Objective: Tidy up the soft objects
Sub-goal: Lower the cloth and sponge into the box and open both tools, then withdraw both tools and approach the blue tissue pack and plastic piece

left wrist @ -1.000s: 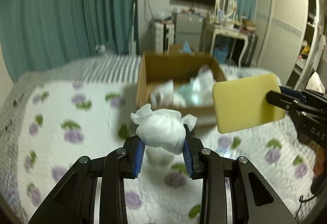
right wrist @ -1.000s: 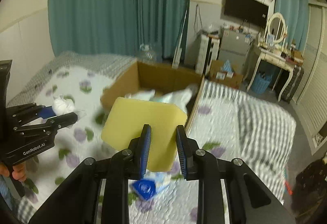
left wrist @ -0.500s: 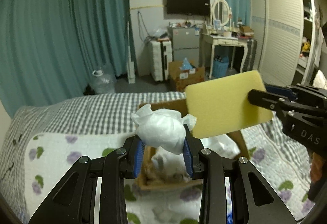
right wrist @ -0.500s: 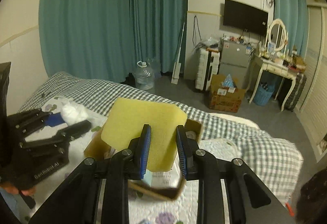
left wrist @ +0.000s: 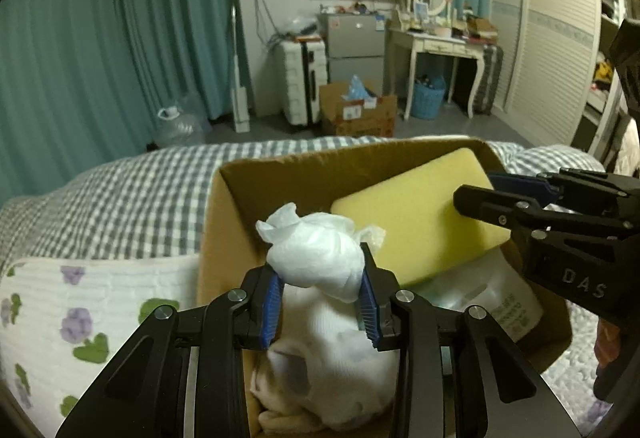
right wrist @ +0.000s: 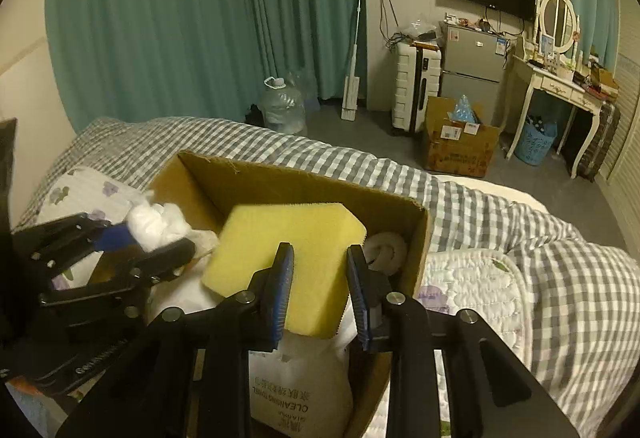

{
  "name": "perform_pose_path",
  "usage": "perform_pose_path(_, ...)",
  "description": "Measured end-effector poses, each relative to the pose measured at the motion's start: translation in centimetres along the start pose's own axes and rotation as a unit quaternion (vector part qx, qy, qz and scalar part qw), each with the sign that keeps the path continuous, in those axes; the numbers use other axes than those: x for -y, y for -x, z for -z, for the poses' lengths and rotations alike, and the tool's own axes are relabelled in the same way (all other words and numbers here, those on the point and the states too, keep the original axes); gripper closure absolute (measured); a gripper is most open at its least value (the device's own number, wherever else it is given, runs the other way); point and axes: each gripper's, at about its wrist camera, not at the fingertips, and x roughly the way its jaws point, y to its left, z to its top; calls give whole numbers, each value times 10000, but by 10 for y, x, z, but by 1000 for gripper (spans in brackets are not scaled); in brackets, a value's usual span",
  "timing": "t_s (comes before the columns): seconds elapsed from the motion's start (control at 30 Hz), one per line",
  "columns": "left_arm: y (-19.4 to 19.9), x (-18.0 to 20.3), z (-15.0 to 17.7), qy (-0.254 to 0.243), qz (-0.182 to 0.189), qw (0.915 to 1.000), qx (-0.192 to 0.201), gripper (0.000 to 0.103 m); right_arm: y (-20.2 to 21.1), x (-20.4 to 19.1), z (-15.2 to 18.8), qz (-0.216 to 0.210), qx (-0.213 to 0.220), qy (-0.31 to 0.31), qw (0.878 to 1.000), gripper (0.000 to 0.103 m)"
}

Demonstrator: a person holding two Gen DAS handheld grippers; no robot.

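Gripping a crinkled white wad (left wrist: 316, 254), left gripper (left wrist: 320, 302) hangs over the cardboard box (left wrist: 280, 174). Right gripper (right wrist: 318, 290) clamps a thick, porous yellow sponge (right wrist: 296, 254), rounded corners, above the box.

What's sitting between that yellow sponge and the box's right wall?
A rolled white towel, tucked between the yellow sponge and the cardboard box wall, seen in the right wrist view.

The matt yellow foam sponge block (right wrist: 296, 258) looks porous; beside it, the crinkled white plastic-wrapped bundle (left wrist: 316, 256) shines faintly (brown cardboard box (right wrist: 304, 182) beneath, matt).
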Motion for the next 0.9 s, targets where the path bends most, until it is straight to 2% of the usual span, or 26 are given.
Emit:
perform_pose_path(0.1, 2, 0, 1, 81, 62, 9999, -7, 58, 7, 4, -1, -28, 111, -109, 9999, 69)
perform_pose_path(0.13, 4, 0, 2, 108, 68, 9999, -7, 57, 13, 5, -2, -15, 157, -146, 9998, 63)
perform_pose_path(0.17, 7, 1, 1, 125, 77, 9999, -8, 54, 19, 5, -3, 41, 227, -195, 9995, 50)
perform_pose_path(0.2, 11, 3, 0, 128, 68, 9999, -1, 51, 29, 6, -4, 93, 322, -240, 9991, 44)
perform_pose_path(0.23, 17, 4, -2, 125, 24, 9999, 25, 44, 36, 4, -7, 110, 387, -252, 9989, 38)
perform_pose_path(0.27, 24, 4, -4, 121, -22, 9999, 69, 39, 47, 3, -10, 139, 464, -252, 9985, 38)
perform_pose_path(0.3, 33, 4, -6, 121, -58, 9998, 138, 36, 60, 1, -12, 189, 515, -238, 9982, 37)
perform_pose_path(0.47, 94, 0, -19, 291, -147, 9981, 519, 15, 130, -13, -24, 445, 867, -110, 9952, 13)
perform_pose_path(0.53, 123, -2, -22, 346, -152, 9969, 697, 11, 162, -22, -26, 549, 1001, -3, 9935, 8)
perform_pose_path(0.6, 153, -3, -25, 320, -180, 9954, 883, 8, 197, -32, -27, 738, 1158, 99, 9905, 6)
perform_pose_path(0.63, 171, -2, -25, 292, -223, 9946, 974, 0, 213, -38, -27, 840, 1212, 149, 9890, 2)
perform_pose_path(0.73, 210, 1, -21, 217, -243, 9926, 1169, 0, 260, -55, -22, 1078, 1313, 304, 9850, 0)
perform_pose_path(0.9, 262, 4, -4, 132, -295, 9895, 1406, 0, 303, -81, -2, 1361, 1226, 627, 9811, 0)
